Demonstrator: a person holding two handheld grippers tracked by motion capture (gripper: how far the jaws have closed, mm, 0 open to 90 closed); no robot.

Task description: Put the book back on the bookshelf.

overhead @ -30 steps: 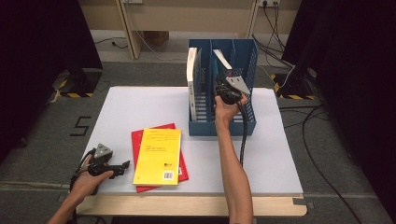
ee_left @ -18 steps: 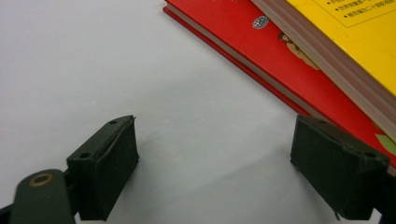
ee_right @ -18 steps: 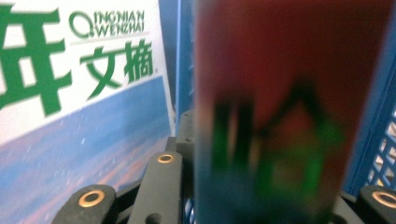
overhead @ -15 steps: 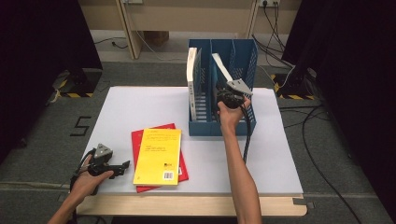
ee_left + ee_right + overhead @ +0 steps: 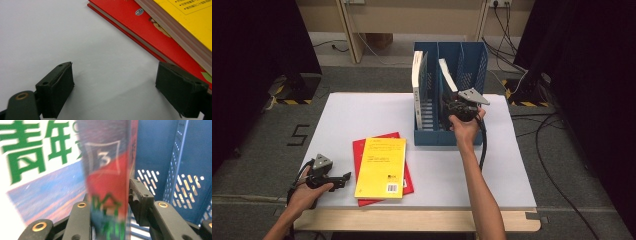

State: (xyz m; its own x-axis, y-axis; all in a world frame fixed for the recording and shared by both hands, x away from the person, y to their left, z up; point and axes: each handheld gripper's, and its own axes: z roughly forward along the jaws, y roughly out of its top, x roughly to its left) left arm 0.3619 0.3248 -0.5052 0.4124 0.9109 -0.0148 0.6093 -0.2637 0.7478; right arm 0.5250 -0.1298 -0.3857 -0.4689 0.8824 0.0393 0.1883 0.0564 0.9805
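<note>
A blue file rack (image 5: 472, 137) stands at the back of the white table (image 5: 362, 115). A white book (image 5: 417, 75) stands in its left compartment, and a second book (image 5: 447, 75) leans in the middle one. My right gripper (image 5: 454, 102) is at that leaning book. Its jaws have just been opening, and the blurred spine (image 5: 107, 170) stays between them (image 5: 110, 202) with the pads loose. My left gripper (image 5: 343, 178) rests open on the table, its jaws (image 5: 115, 87) empty beside a red book (image 5: 125, 20) under a yellow book (image 5: 195, 22).
A white cover with green characters (image 5: 37, 157) is to the left of the spine, and the rack's perforated blue wall (image 5: 160, 150) is to its right. The stacked yellow book (image 5: 381, 167) and red book (image 5: 359, 160) lie near the front edge. Bare table lies right of them.
The leaning book has sunk lower into the middle compartment. My right hand has drawn slightly back toward the near side. The left hand has stayed put.
</note>
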